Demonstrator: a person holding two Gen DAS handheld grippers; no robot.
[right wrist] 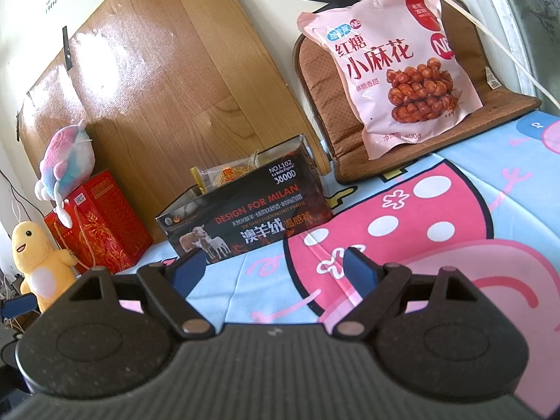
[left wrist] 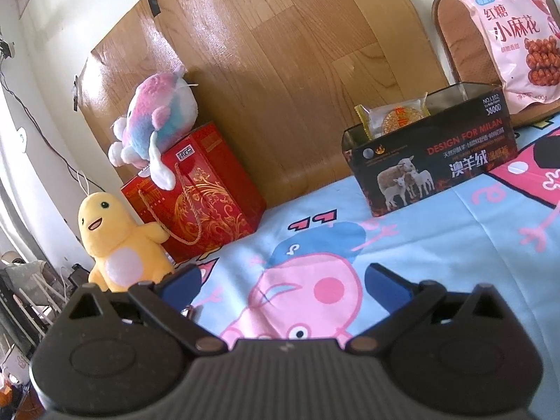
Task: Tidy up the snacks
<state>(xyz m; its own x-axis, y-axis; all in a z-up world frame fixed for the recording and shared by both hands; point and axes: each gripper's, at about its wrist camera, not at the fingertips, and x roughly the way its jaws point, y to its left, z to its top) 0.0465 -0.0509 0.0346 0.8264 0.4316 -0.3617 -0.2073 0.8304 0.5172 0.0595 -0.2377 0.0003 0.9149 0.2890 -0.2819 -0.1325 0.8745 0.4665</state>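
Observation:
A black open-topped box (left wrist: 434, 161) (right wrist: 245, 217) with sheep pictures stands on the cartoon bedsheet (left wrist: 437, 252) (right wrist: 455, 224). A wrapped mooncake packet (left wrist: 393, 117) (right wrist: 227, 175) sticks up inside it. A pink snack bag (left wrist: 518, 35) (right wrist: 395, 66) leans upright on a brown cushion (right wrist: 325, 105) to the right of the box. My left gripper (left wrist: 283, 280) is open above the sheet, well short of the box, with nothing between its blue-padded fingers. My right gripper (right wrist: 273, 269) is also open and empty, in front of the box.
A red gift box (left wrist: 196, 192) (right wrist: 94, 224) stands at the left with a pink-blue plush (left wrist: 157, 119) (right wrist: 64, 168) on top. A yellow plush (left wrist: 115, 241) (right wrist: 38, 266) sits beside it. A wood-grain board (left wrist: 280, 70) (right wrist: 157, 87) leans on the wall behind.

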